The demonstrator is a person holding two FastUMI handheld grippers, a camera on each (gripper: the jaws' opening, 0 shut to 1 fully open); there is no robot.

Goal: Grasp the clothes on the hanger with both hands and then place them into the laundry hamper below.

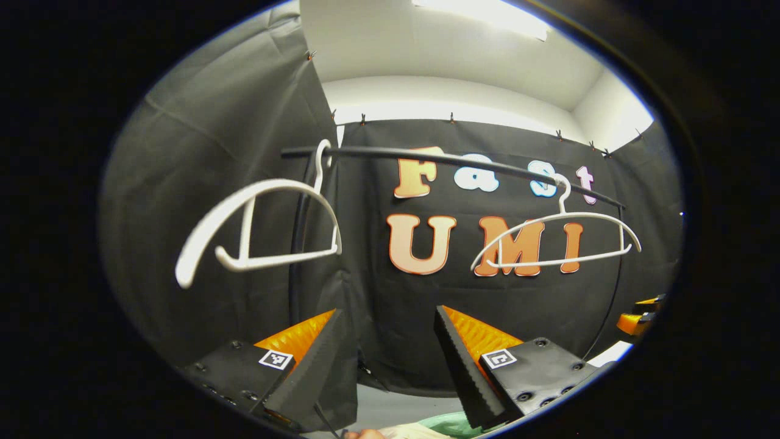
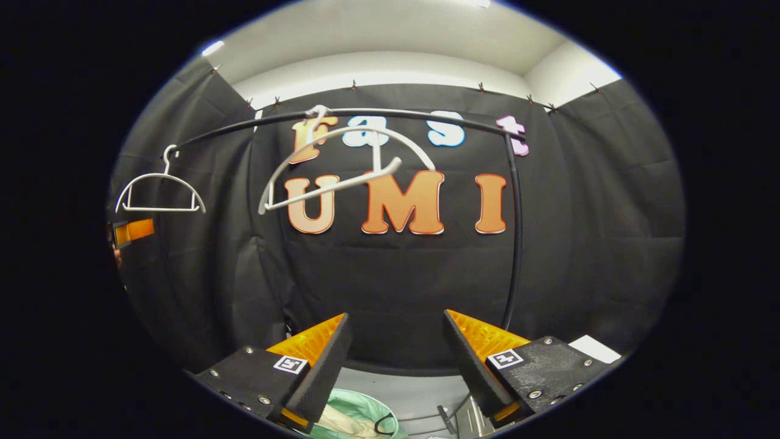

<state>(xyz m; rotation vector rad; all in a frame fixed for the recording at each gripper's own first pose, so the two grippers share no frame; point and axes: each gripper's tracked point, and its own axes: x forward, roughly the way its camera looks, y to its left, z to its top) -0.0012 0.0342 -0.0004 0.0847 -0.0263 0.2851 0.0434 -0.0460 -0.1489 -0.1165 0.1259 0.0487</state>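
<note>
1. The left gripper is raised toward the black garment rail, its fingers spread wide apart with nothing between them.
2. The right gripper points at the same rail, its fingers also wide apart and holding nothing.
3. In the left gripper view, two bare white hangers hang from the rail: a near hanger on the left, turned at an angle, and a far hanger on the right, facing square on.
4. In the right gripper view, one bare hanger hangs at the far left of the rail, and a second bare hanger hangs tilted near the middle.
5. Low in the right gripper view, below the fingers, sits the pale green laundry hamper with light-coloured clothes lying inside it.
6. At the bottom edge of the left gripper view, a strip of pale green and cream fabric shows between the fingers; whether it is hamper or clothing I cannot tell.
7. The other gripper shows at the right edge of the left gripper view and at the left edge of the right gripper view.
</note>
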